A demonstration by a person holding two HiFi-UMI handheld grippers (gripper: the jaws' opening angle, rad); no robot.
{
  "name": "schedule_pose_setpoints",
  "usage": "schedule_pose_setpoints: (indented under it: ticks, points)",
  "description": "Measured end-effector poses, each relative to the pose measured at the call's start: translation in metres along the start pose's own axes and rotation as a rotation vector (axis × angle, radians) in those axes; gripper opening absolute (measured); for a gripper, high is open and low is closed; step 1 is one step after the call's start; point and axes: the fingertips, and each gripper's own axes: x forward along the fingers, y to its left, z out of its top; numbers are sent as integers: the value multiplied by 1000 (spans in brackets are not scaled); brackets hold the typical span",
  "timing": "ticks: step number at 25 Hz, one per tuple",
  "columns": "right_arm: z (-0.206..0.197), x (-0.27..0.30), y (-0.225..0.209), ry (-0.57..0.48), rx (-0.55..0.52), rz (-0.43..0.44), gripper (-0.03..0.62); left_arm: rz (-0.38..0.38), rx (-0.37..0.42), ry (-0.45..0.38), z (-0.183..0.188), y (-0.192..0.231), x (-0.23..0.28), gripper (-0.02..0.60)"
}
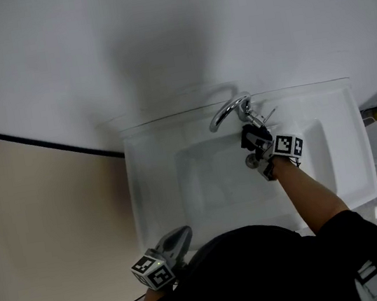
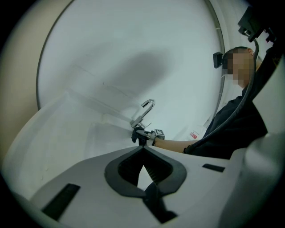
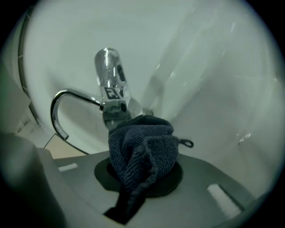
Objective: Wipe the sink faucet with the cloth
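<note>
Head: we hold the right gripper (image 1: pixel 253 144) at the faucet (image 1: pixel 228 110), cloth (image 1: pixel 248 134) leading, ready to wipe. The left gripper (image 1: pixel 179 235) idles at the sink (image 1: pixel 359 176) rim.
Left: jaws together, empty, kept clear.
Right: jaws clamp the bunched cloth, apparently touching the faucet body.

The left tool (image 2: pixel 143 149) is closed and empty, and beyond it the right tool (image 2: pixel 141 136) holds a dark cloth (image 2: pixel 138 133) at the base of the faucet (image 2: pixel 147 108) on the white sink (image 2: pixel 67 133).
</note>
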Motion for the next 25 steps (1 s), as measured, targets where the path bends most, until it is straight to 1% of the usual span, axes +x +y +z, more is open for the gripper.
schedule_pose_setpoints:
  ticks: [2,4,7,11,13,15,18,20,21,22,23,24,25]
  points:
    - [13,11,5,-65,40,26,48,6,-1,2,-1,0,-1,0]
    - [17,12,11,-108,33,36,48,17,-3,3,-1,1,-2,0]
    - [20,0,12,-190,39,19,49,16,2,3,1,0,0,0]
    - [19,-19,22,-266,63,54,49,19,16,-7,5,4,-6,0]
    - [19,-24,23,-268,44,57,49,34,12,-12,6,8,-11,0]
    - [21,-14,17,-226,1,31,49,41,9,-20,9,12,-15,0]
    - [16,9,13,-90,-60,-7,49,40,8,-35,12,17,-13,0]
    - [9,-4,12,6,-127,-22,49,34,9,-44,16,16,-8,0]
    - [10,-21,5,29,-157,-46,49,31,11,-48,18,15,-7,0]
    - [17,-42,-6,18,-168,-85,49,27,12,-51,19,16,-6,0]
    - [33,-64,-19,-26,-157,-130,49,24,13,-50,20,17,-6,0]
    - [55,-82,-31,-93,-138,-163,49,21,14,-45,19,18,-5,0]
    - [80,-93,-35,-155,-126,-173,49,17,16,-39,18,19,-4,0]
